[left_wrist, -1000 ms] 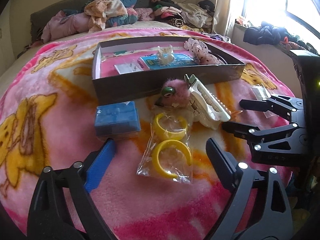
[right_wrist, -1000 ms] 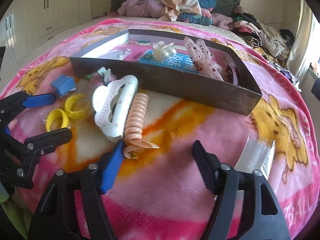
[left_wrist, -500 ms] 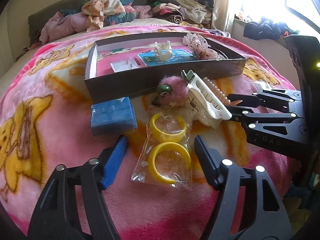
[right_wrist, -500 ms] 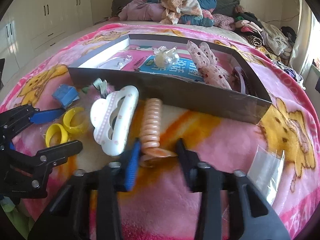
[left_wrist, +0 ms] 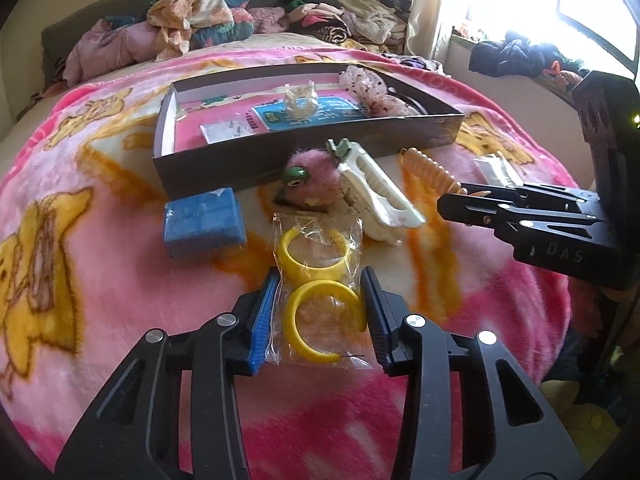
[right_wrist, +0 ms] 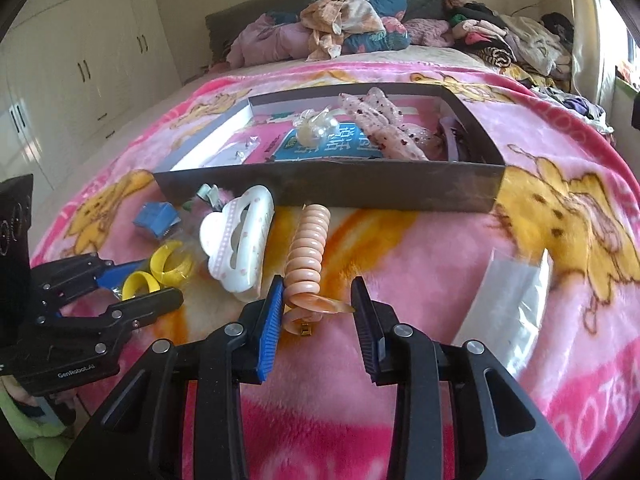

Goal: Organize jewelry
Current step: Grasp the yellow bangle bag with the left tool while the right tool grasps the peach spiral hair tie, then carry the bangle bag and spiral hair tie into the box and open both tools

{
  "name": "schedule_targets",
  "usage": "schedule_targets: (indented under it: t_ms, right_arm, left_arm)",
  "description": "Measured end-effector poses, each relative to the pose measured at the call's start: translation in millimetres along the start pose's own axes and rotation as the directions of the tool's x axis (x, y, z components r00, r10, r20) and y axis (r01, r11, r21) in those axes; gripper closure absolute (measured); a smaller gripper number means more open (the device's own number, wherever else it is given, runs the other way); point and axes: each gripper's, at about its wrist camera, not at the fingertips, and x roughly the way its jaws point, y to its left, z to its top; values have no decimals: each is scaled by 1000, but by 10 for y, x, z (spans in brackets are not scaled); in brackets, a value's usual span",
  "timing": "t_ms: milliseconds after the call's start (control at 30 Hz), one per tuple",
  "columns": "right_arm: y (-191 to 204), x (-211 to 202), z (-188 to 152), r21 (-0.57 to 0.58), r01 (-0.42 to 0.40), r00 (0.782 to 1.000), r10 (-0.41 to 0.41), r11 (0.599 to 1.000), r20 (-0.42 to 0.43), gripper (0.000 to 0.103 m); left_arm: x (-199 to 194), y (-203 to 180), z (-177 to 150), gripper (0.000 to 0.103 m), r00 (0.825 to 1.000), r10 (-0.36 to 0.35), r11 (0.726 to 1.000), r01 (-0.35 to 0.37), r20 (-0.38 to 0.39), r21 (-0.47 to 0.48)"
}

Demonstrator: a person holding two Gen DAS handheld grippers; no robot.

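A clear bag with two yellow bangles (left_wrist: 320,304) lies on the pink blanket; my left gripper (left_wrist: 320,320) is shut on its near end, a pad pressing each side. It also shows in the right wrist view (right_wrist: 160,274). My right gripper (right_wrist: 316,312) has closed around the near end of a peach spiral hair clip (right_wrist: 306,254), the left pad touching it and a small gap at the right pad. The dark tray (left_wrist: 304,156) behind holds a clear hair claw (left_wrist: 300,100), a pink dotted bow (left_wrist: 372,92) and cards.
A white cloud-shaped hair claw (right_wrist: 238,244), a pink fuzzy clip (left_wrist: 308,178) and a blue box (left_wrist: 202,222) lie in front of the tray. An empty clear bag (right_wrist: 512,300) lies to the right. Piled clothes (left_wrist: 192,28) sit at the head of the bed.
Both grippers have moved forward and closed: the left from wide open onto the bangle bag, the right from wide open around the end of the spiral clip.
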Motion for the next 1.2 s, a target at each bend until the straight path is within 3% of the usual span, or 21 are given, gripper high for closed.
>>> schedule_targets:
  t_ms: [267,767,1200]
  right_arm:
    - [-50,-199,-37,51,-22,999,20,998,32,71]
    - [-154,-494,62,67,4,994,-11,998,113,71]
    - [-214,-529,266,58,33,989,-41,998,142,71]
  left_arm:
    - [-168,-123,100,71,999,-26,1000,25,44,18]
    - [-240,-221,572,71,988,-42,999,38,151,35]
    - [-84,-205,823,71,985,-47,999,45,165,17]
